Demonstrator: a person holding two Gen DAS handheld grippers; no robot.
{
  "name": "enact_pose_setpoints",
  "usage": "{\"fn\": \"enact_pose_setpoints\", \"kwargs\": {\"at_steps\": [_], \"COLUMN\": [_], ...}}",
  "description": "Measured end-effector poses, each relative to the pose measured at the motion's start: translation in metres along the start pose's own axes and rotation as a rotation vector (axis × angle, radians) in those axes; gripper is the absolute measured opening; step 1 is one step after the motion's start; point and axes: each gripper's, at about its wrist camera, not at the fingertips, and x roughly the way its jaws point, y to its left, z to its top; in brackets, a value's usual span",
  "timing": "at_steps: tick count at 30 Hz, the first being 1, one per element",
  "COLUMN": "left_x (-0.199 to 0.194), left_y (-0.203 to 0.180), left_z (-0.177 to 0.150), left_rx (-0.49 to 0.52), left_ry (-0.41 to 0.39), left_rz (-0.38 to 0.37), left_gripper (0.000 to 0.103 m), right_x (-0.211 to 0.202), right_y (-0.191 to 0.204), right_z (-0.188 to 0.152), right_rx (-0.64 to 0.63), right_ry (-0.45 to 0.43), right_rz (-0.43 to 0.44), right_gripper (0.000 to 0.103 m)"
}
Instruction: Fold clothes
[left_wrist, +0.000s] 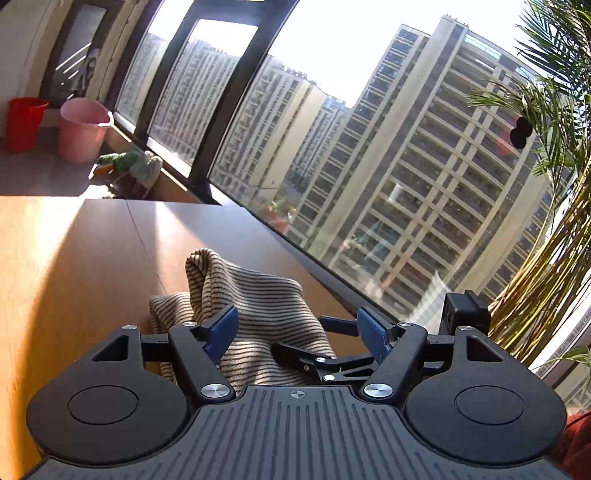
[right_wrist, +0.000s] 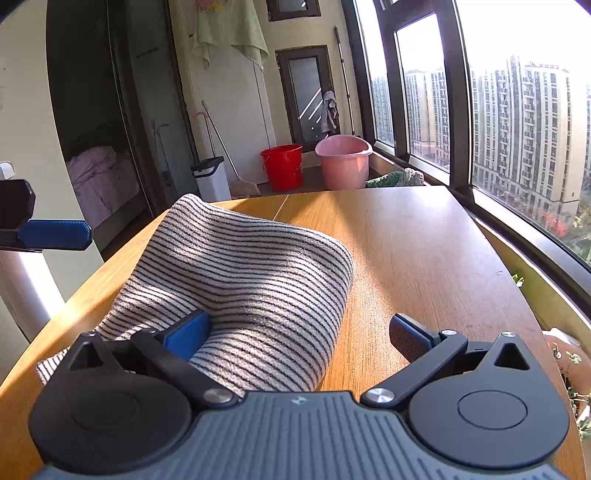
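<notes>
Two grippers hang over one striped knit garment (right_wrist: 236, 280), which lies humped on the wooden table (right_wrist: 406, 240) near its left edge. Your left gripper (left_wrist: 299, 332) and right gripper (right_wrist: 299, 332) both stand apart, pads pressing nothing, gripping nothing. Cloth sits between each pair, probably so you can choose an edge to fold.

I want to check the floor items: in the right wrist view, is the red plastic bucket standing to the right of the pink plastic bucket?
No, the red plastic bucket stands left of the pink plastic bucket.
</notes>
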Motion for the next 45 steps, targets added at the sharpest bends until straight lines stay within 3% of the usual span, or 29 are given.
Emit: {"fn": "enact_pose_setpoints", "kwargs": {"at_steps": [1,2,4,19,34,37,42,45], "left_x": [0.01,0.017,0.026,0.005,-0.011,-0.011,-0.011,-0.012], "left_y": [0.002,0.007,0.018,0.042,0.055,0.057,0.06,0.058], "left_z": [-0.004,-0.009,-0.017,-0.035,-0.058,-0.06,-0.065,-0.066], "left_rx": [0.014,0.013,-0.002,-0.092,-0.195,-0.201,-0.244,-0.24], "left_ry": [0.038,0.063,0.097,0.079,0.054,0.049,0.047,0.049], "left_rz": [0.051,0.082,0.119,0.087,0.063,0.06,0.035,0.038], "left_gripper": [0.045,0.038,0.042,0.046,0.049,0.049,0.051,0.052], "right_x": [-0.002,-0.006,-0.014,-0.009,0.006,0.012,0.022,0.006], "right_y": [-0.001,-0.002,-0.002,0.028,0.061,0.05,0.01,0.006], "right_z": [-0.001,-0.001,0.0,0.01,0.019,0.024,0.024,0.011], "right_rx": [0.005,0.005,-0.001,-0.11,-0.229,-0.18,0.06,0.059], "right_ry": [-0.003,-0.006,-0.007,0.043,0.063,0.096,0.219,0.204], "right_rz": [0.0,-0.004,-0.011,-0.073,-0.076,-0.01,0.168,0.212], "right_gripper": [0.103,0.103,0.103,0.103,0.103,0.103,0.103,0.103]}}
